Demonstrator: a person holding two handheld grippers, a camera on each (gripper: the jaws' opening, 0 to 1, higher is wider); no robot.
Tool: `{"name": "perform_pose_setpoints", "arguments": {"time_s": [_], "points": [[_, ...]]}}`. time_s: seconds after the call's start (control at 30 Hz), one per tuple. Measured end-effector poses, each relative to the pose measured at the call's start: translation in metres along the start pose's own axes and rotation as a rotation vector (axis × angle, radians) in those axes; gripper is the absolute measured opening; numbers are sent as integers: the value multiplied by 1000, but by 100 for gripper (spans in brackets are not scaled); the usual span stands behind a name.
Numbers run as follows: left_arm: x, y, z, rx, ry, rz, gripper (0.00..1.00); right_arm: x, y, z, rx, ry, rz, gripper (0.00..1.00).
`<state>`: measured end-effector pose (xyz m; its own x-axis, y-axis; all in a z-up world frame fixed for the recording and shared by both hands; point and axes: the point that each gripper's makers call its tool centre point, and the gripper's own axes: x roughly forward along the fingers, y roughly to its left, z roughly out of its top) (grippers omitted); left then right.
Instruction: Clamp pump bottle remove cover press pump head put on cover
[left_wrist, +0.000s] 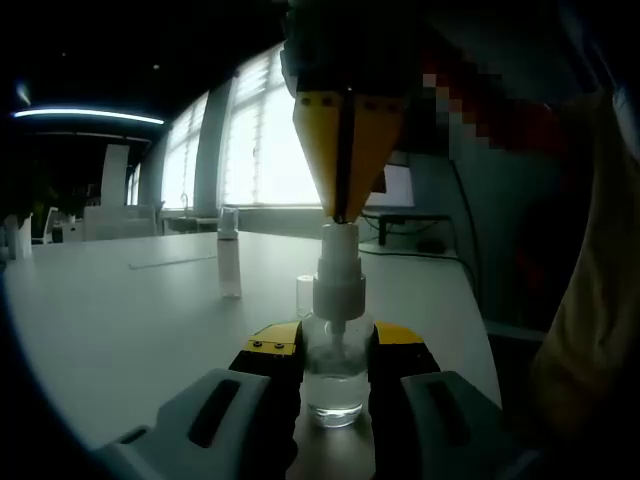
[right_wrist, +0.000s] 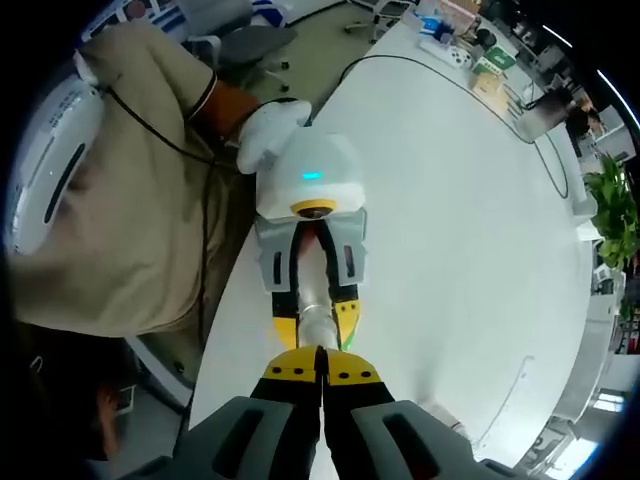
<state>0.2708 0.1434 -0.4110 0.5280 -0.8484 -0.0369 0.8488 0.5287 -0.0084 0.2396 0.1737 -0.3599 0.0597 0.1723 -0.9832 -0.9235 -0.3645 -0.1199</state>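
In the left gripper view, a long white table (left_wrist: 120, 310) runs back toward bright windows (left_wrist: 255, 140), and a small spray bottle with its cap on (left_wrist: 229, 262) stands upright on it, well apart from the work. Nearer the middle, the left gripper (left_wrist: 334, 352) has its jaws closed on the clear lower body of the pump bottle (left_wrist: 334, 375), which stands upright on the table between the yellow-tipped fingers. Just behind the bottle's left shoulder a small clear cover (left_wrist: 304, 296) stands on the table. From above, the right gripper (left_wrist: 345, 205) points straight down, its two yellow fingers pressed together with their tips touching the top of the white pump head (left_wrist: 339, 270). In the right gripper view, looking down, a person's beige sleeve (right_wrist: 130, 200) lies at the left beside the table edge; the left gripper (right_wrist: 316, 322) reaches in from above around the bottle, and the right gripper (right_wrist: 321, 378) has its jaws shut together with nothing between them.
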Motion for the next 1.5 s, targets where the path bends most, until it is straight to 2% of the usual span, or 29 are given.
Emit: {"name": "perform_pose_setpoints", "arguments": {"time_s": [0.73, 1.07, 1.5], "points": [[1, -7, 1, 1, 0, 1, 16, 1, 0, 0, 2, 3, -6, 0], [0, -1, 1, -1, 0, 1, 16, 5, 1, 0, 12, 22, 3, 0], [1, -3, 1, 0, 1, 1, 16, 7, 1, -1, 32, 25, 20, 0]]}}
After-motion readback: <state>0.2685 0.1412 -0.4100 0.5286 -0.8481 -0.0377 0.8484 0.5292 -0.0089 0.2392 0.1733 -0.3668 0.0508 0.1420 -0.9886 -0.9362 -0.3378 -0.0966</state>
